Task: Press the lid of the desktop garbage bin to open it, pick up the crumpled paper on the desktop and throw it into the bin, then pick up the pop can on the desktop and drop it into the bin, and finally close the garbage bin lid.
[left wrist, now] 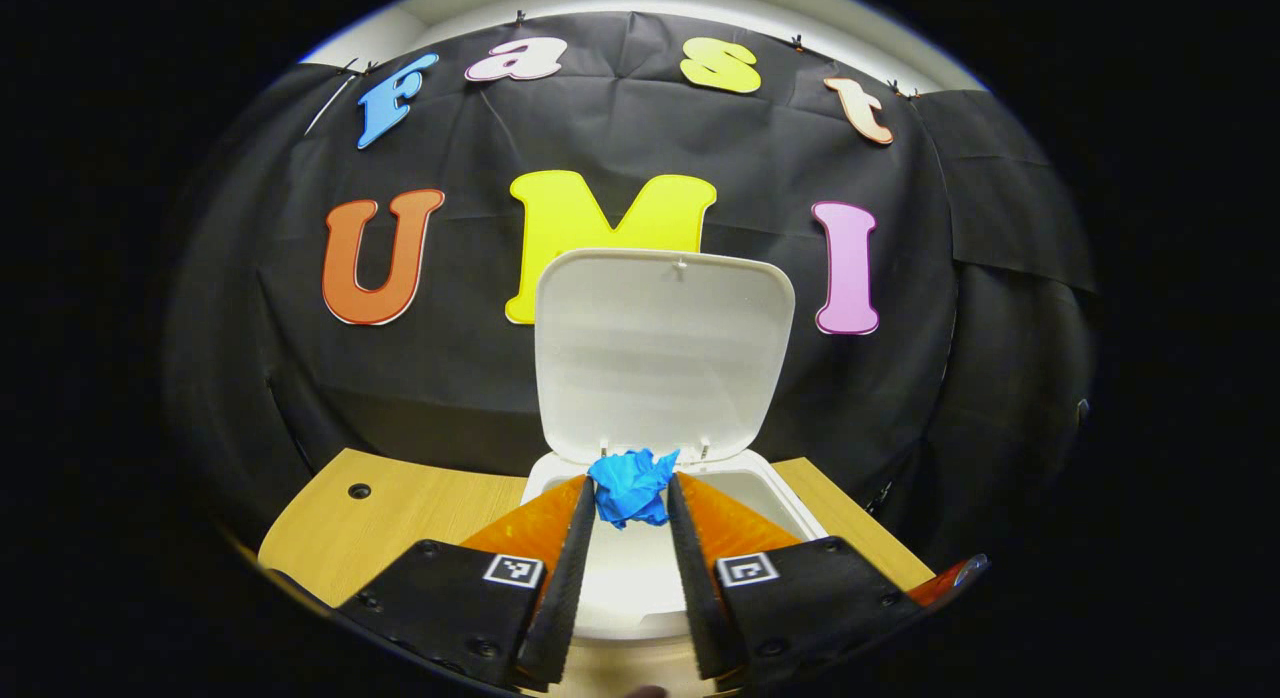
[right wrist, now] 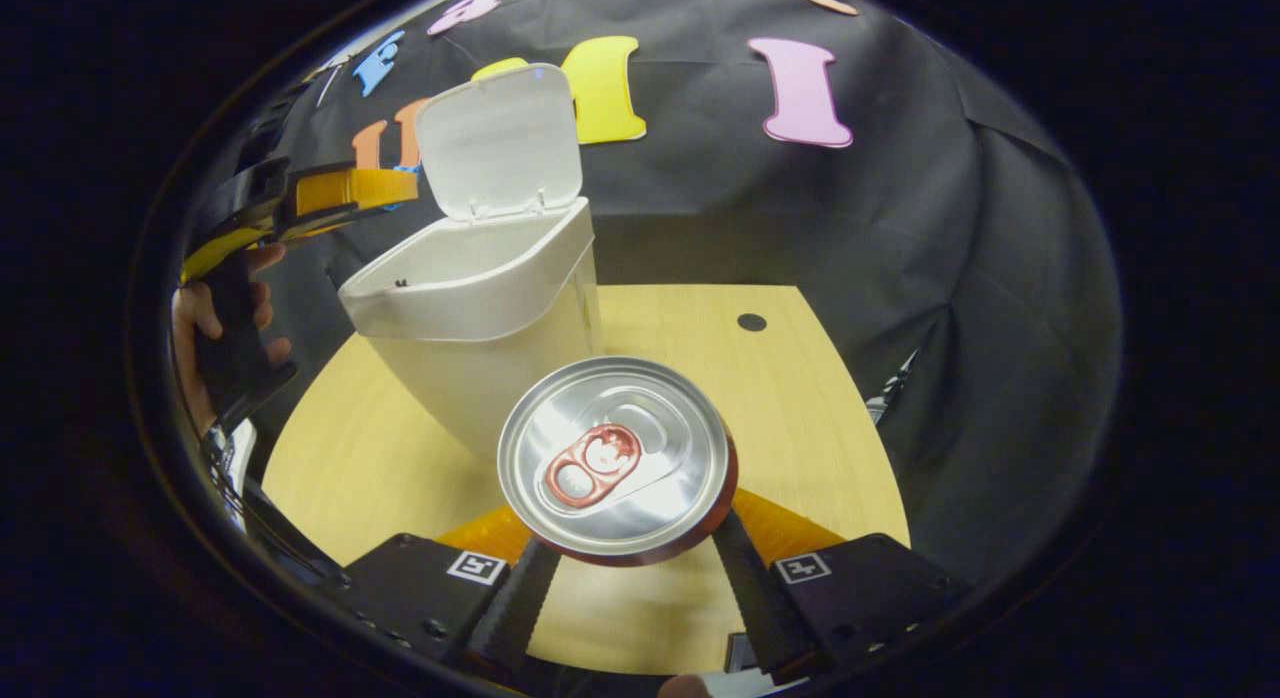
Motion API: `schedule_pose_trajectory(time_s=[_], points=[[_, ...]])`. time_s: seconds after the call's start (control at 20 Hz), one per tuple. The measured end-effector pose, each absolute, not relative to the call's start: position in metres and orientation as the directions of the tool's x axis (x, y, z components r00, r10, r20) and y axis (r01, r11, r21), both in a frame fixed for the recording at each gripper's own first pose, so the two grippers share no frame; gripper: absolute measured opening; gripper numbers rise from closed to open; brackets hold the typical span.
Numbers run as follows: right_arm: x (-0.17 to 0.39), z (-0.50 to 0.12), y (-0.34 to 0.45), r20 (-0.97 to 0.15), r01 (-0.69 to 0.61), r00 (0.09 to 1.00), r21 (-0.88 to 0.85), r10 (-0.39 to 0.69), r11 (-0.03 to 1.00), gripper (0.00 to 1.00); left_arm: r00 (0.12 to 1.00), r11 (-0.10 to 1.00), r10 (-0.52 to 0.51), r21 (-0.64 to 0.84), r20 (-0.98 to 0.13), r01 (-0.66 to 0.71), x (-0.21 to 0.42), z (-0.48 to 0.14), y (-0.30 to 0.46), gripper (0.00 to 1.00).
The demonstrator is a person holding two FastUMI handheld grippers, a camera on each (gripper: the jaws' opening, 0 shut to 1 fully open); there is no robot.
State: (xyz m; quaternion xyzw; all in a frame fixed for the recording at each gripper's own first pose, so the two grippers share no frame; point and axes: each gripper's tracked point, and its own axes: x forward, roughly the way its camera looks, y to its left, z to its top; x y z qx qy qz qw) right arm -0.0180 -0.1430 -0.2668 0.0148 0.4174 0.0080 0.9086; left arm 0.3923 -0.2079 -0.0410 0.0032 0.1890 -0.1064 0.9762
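Lid [left wrist: 660, 348] up, standing tall in the middle of the left gripper view, so step one is in the books. Bin [left wrist: 790, 498] sits open-mouthed just below it on the wooden desktop [left wrist: 400, 518].

Now the paper: the left gripper [left wrist: 632, 498] has its fingers pinched in on the crumpled blue paper [left wrist: 632, 486], the ball squeezed between the tips and hanging right over the bin's opening, lower centre of the frame. It isn't dropped yet, but by my read it's one release away.

Over in the right gripper view, the bin [right wrist: 480, 298] stands upper left of centre with the lid [right wrist: 500, 138] tipped back, and the left gripper [right wrist: 330, 198] pokes in from the far left above its rim. Front and centre, low in the frame, is the pop can [right wrist: 615, 458], top facing the camera. The right gripper [right wrist: 630, 553] has its jaws spread about a can's width, a finger at each side, seemingly gripping the can; it looks lifted off the desktop [right wrist: 800, 398], though I can't be sure.

So the tally: lid opened, paper about to go, can in hand and waiting its turn, lid closing left for last.
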Motion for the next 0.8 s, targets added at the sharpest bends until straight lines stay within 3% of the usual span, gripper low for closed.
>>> schedule_pose_trajectory(time_s=[0.05,0.1,0.2,0.5,0.8], points=[[-0.018,-0.266,-0.142,-0.757,-0.006,0.653,0.034,0.029,0.999,0.82,0.906,0.979,-0.196,-0.028,-0.374,0.2,0.393,-0.041,-0.206,0.51],[-0.016,-0.265,-0.14,-0.756,-0.009,0.654,0.035,0.032,0.999,0.82,0.907,0.98,-0.194,-0.03,-0.373,0.197,0.391,-0.04,-0.204,0.77],[-0.014,-0.262,-0.137,-0.752,-0.015,0.658,0.035,0.036,0.999,0.82,0.907,0.978,-0.202,-0.035,-0.368,0.204,0.391,-0.039,-0.204,1.0],[-0.004,-0.242,-0.127,-0.744,-0.045,0.667,0.014,0.041,0.999,0.82,0.918,0.982,-0.183,-0.024,-0.352,0.186,0.381,-0.029,-0.185,1.0],[0.029,-0.18,-0.121,-0.691,-0.119,0.72,-0.028,0.067,0.993,0.82,0.925,0.992,-0.129,-0.039,-0.357,0.123,0.362,-0.029,-0.151,1.0]])
